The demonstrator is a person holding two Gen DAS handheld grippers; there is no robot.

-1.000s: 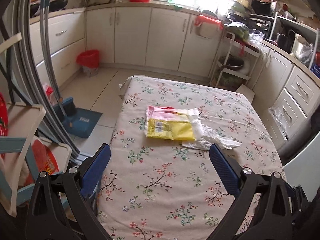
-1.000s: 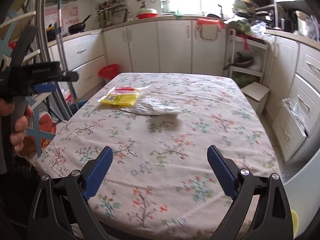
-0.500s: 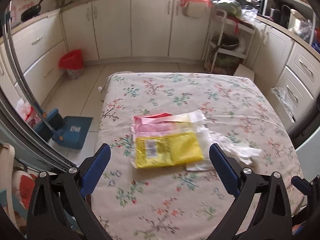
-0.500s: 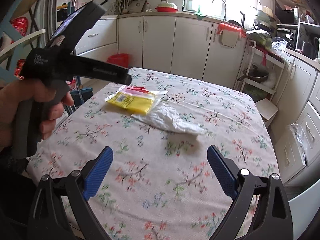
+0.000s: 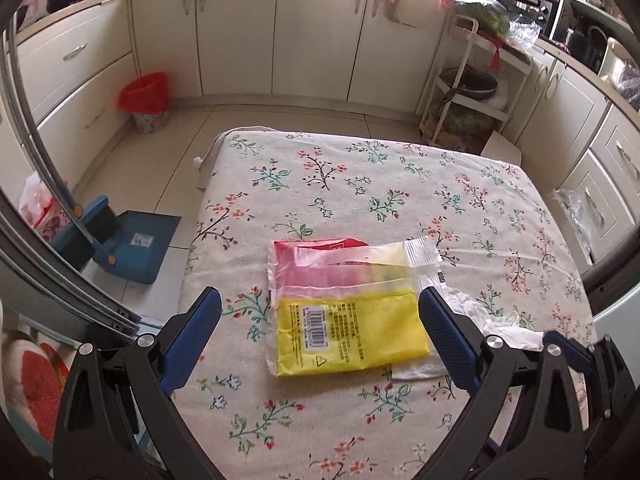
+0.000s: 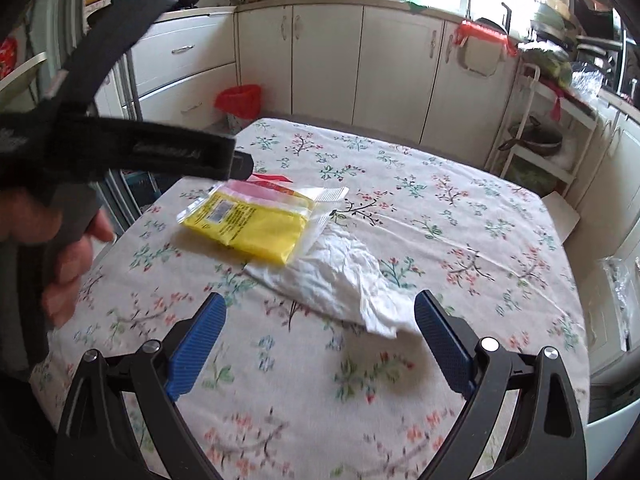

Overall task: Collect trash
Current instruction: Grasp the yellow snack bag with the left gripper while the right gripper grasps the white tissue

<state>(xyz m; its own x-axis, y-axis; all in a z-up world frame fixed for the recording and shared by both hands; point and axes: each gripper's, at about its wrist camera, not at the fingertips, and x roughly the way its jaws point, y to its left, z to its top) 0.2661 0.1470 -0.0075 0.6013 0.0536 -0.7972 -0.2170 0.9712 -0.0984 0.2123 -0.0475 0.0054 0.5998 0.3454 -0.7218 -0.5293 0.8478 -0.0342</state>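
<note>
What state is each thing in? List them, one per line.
left gripper: open, straddling the wrapper, empty.
right gripper: open, empty.
yellow wrapper: flat on the table, overlapping the tissue.
white tissue: crumpled, on the table.
red-lined bin: upright on the floor.

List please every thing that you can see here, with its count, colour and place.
Yellow plastic packet: one, on table, overlapping tissue.
Red-and-clear plastic wrapper: one, under packet's far edge.
Crumpled white tissue: one, right of packet.
Floral tablecloth: one, cream, covering table.
Red-lined waste bin: one, floor by cabinets.
Blue dustpan: one, floor left of table.
Left gripper: open, straddling packet.
Right gripper: open, near tissue.
Hand: one, holding left gripper.
</note>
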